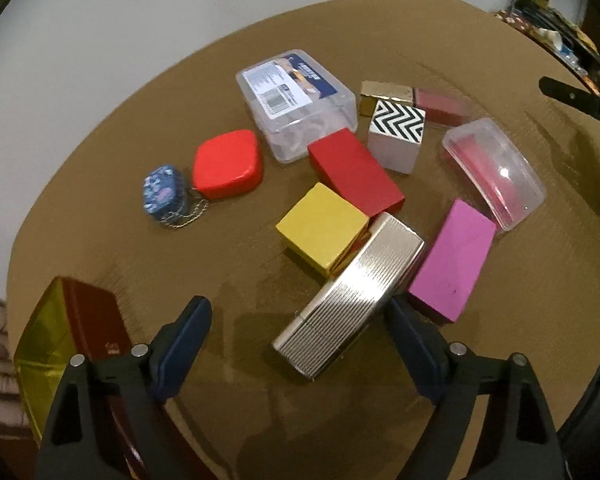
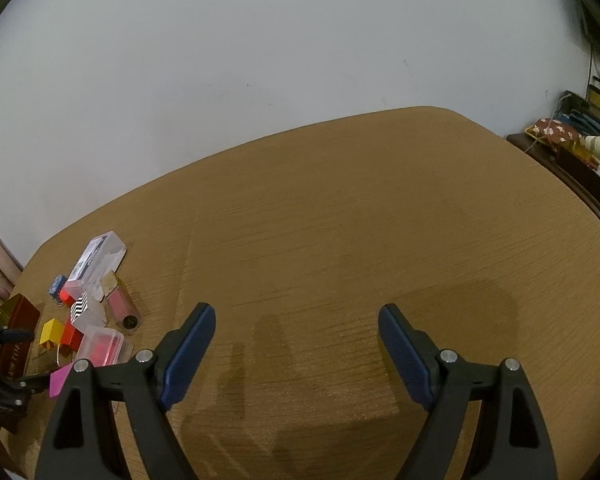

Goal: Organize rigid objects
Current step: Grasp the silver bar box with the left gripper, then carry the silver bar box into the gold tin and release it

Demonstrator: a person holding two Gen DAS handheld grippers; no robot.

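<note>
Gold letters "TOR" on the dark red box [image 2: 18, 334]; clear box's [image 1: 296, 104] blue label too blurred.

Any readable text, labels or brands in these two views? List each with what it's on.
"TOR": gold letters, partial and turned sideways, on the dark red box with gold trim, right wrist view; the rest is cut off.
Blue-and-white label with barcode on the clear plastic lidded box: too blurred to read.
Small mark on the dark round cap of the pink clear tube: too small to read.
Nothing else carries text.
</note>
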